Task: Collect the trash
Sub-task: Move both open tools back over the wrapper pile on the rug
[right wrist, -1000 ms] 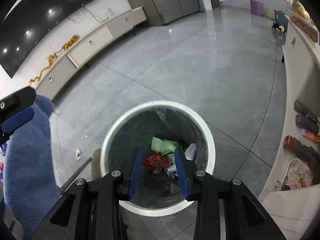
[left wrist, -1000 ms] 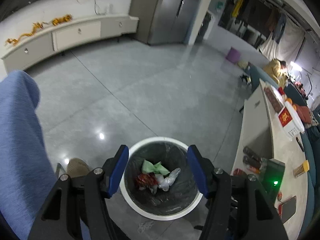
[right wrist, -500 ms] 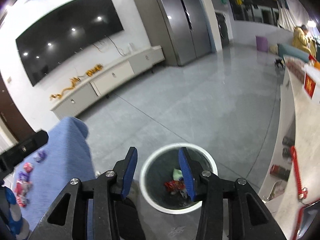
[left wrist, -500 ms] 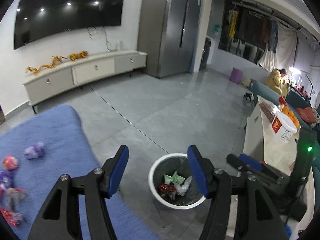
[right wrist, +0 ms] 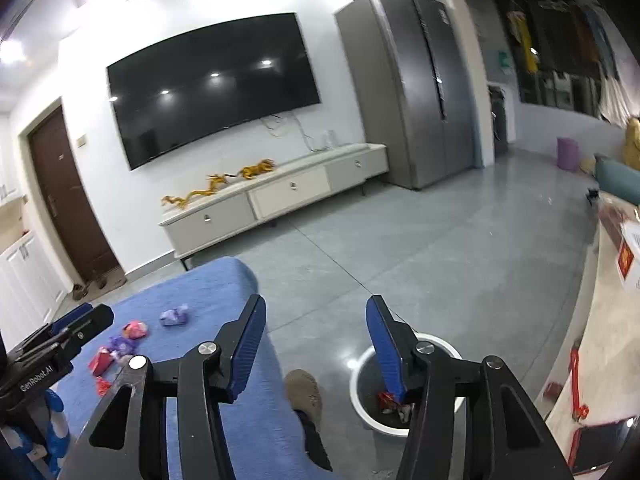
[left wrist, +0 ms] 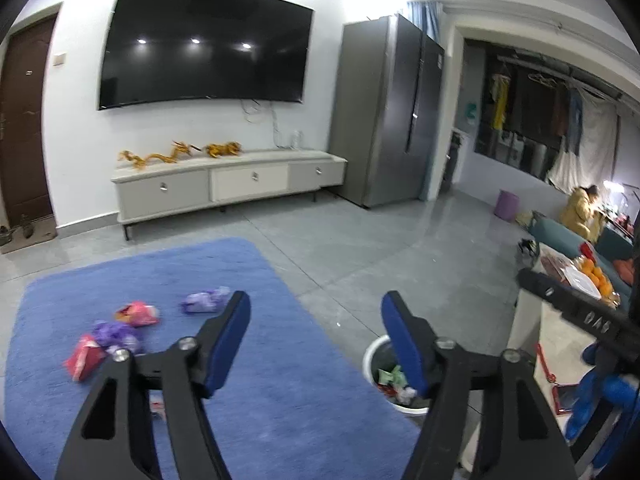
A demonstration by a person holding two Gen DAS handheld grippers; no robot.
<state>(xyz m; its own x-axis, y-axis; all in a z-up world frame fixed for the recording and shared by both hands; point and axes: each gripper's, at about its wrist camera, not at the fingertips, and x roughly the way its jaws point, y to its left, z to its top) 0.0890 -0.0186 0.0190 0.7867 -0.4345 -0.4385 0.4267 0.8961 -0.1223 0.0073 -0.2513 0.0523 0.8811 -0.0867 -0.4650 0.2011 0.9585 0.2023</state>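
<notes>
Two grippers in frame, both empty, fingers spread wide. Large first: polished grey tile floor (left wrist: 392, 256), glossy, with lamp glare. Flat black wall screen (left wrist: 204, 46), rectangular, reflecting ceiling spots. Tall brushed-metal fridge (left wrist: 384, 108), double doors. Low pale cabinet (left wrist: 228, 184) with three drawers and small round knobs; gold dragon figures (left wrist: 180, 152) along its top. Blue rug (left wrist: 256, 360), short-pile, rounded corners, matte.

White round bin (right wrist: 400, 424) on bare tile just off the rug's right edge, black liner inside; crumpled wrappers at the bottom, red and green, partly hidden behind a finger.

Left gripper (left wrist: 316, 344): black angular frame, blue ribbed pads (left wrist: 228, 344), well apart, nothing between. Right gripper (right wrist: 316, 348): same build, blue pads (right wrist: 248, 350) well apart, nothing between.

Loose trash on rug, left half: purple crinkled wrapper (left wrist: 204, 300) farthest back; pink-red packet (left wrist: 136, 314) beside it; purple crumpled film (left wrist: 114, 332); red flat packet (left wrist: 84, 358) nearest. All clustered near one another, well apart from the bin. Slight blur; print illegible.

Brown shoe (right wrist: 304, 392) at rug edge, between rug and bin.
</notes>
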